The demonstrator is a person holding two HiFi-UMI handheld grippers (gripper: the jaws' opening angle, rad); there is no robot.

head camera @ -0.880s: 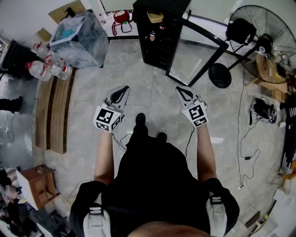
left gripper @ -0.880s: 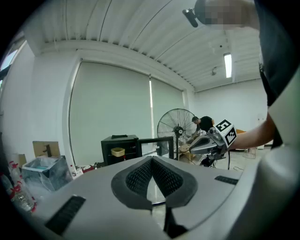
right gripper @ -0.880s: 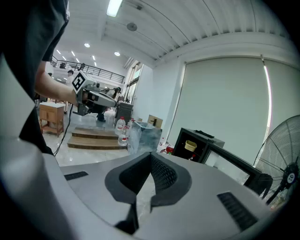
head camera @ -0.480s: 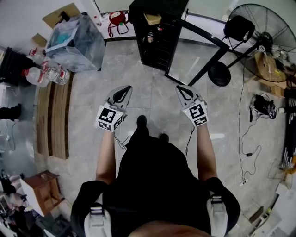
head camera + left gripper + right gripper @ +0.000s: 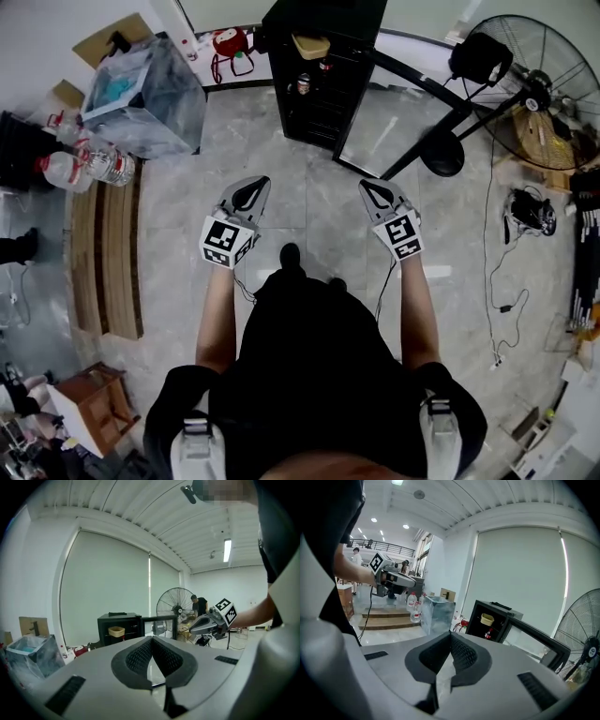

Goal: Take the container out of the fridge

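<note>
Both jaw pairs pressed together, empty, left gripper (image 5: 253,184) and right gripper (image 5: 367,185) still hovering short of the fridge (image 5: 323,94), container (image 5: 310,45) same spot on its top shelf

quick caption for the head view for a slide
Person stands facing the open black fridge, tan container on its top shelf, left gripper and right gripper both shut and empty.

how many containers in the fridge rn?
1. A tan container on the upper shelf of the open fridge; a small bottle sits below it. Lower shelves are dark, so more may be hidden.
</note>
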